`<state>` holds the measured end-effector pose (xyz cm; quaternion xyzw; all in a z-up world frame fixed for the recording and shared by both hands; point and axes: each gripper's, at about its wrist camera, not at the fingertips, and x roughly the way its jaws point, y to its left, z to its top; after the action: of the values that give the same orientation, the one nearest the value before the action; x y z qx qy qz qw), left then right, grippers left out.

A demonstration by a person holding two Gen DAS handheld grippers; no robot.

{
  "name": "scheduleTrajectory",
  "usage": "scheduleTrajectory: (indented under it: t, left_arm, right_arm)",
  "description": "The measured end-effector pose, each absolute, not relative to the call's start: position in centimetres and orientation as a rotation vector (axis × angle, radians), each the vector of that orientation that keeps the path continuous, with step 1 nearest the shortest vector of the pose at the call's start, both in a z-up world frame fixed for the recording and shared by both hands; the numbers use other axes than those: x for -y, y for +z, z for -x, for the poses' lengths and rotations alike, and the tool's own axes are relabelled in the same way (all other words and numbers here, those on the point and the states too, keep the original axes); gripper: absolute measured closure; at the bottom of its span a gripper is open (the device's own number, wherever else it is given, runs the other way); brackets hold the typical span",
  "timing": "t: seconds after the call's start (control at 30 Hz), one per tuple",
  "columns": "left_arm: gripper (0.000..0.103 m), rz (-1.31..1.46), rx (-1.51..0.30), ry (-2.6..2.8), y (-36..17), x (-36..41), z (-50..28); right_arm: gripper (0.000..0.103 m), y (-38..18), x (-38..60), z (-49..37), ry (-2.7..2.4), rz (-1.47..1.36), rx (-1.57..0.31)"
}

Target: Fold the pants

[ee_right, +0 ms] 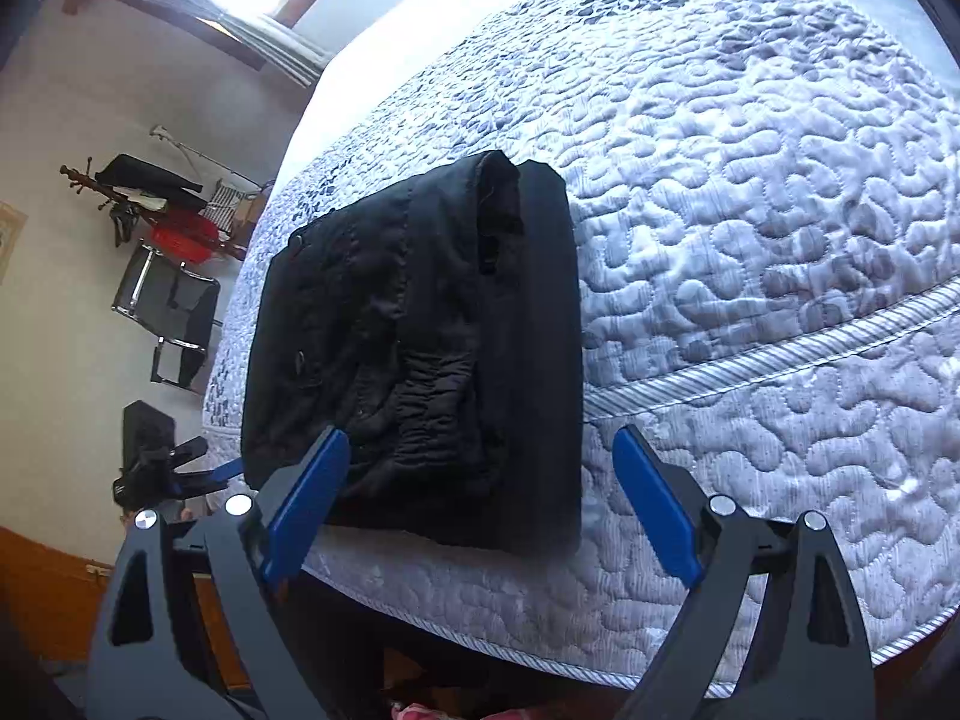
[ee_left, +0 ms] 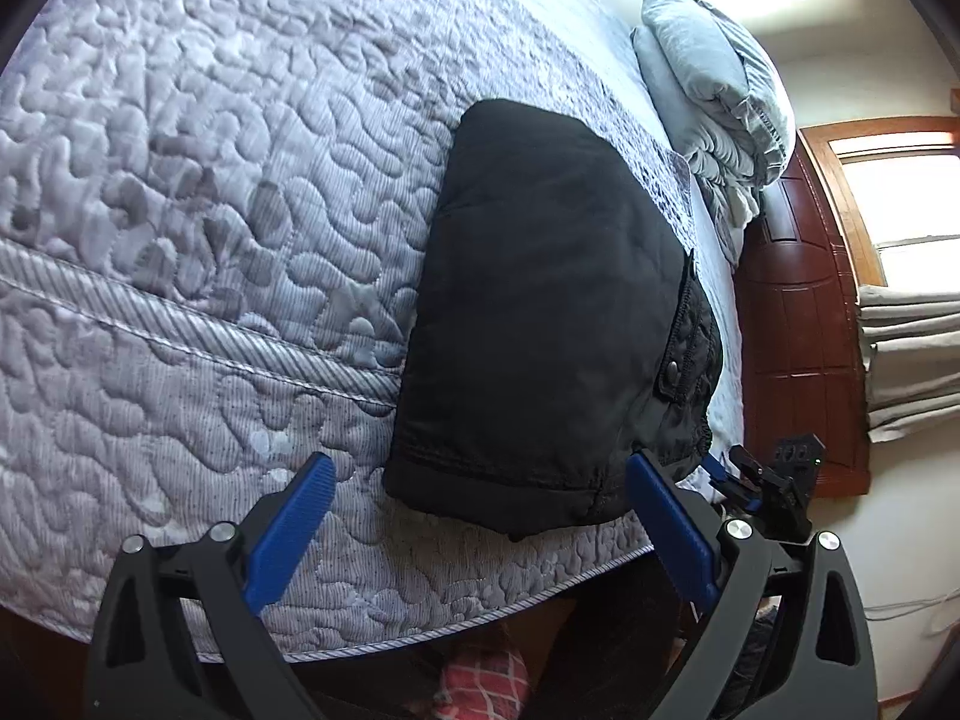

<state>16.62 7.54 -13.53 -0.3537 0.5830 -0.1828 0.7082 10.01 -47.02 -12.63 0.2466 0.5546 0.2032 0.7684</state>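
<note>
pants (ee_right: 420,348) folded, near quilt (ee_right: 750,192) edge | left gripper (ee_left: 480,498), right gripper (ee_right: 480,468) wide, empty | risk: snagging on withdrawal undoes fold

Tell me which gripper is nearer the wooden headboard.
Right. The right gripper is on the headboard side of the pants; the left gripper is on their far side.
</note>
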Motion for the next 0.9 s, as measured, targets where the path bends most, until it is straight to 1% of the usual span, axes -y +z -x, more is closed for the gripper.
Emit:
scheduleTrajectory:
  t: [0.23,0.53,0.9]
  left_arm:
    - [0.005,0.917,-1.344,-0.538,-15.5,-8.1,-18.6]
    - [0.005,0.894,-1.437,-0.662,-18.1,-6.6,-21.9]
    - [0.005,0.866,-1.494,-0.792,-19.5,-4.9,-23.5]
  right_arm:
    - [0.014,-13.3,46.7,-10.6,0.477,-0.562,-1.224]
    - [0.014,-14.6,47.5,-12.2,0.568,-0.693,-1.23]
    - [0.013,-16.9,49.7,-13.2,0.593,-0.789,-1.265]
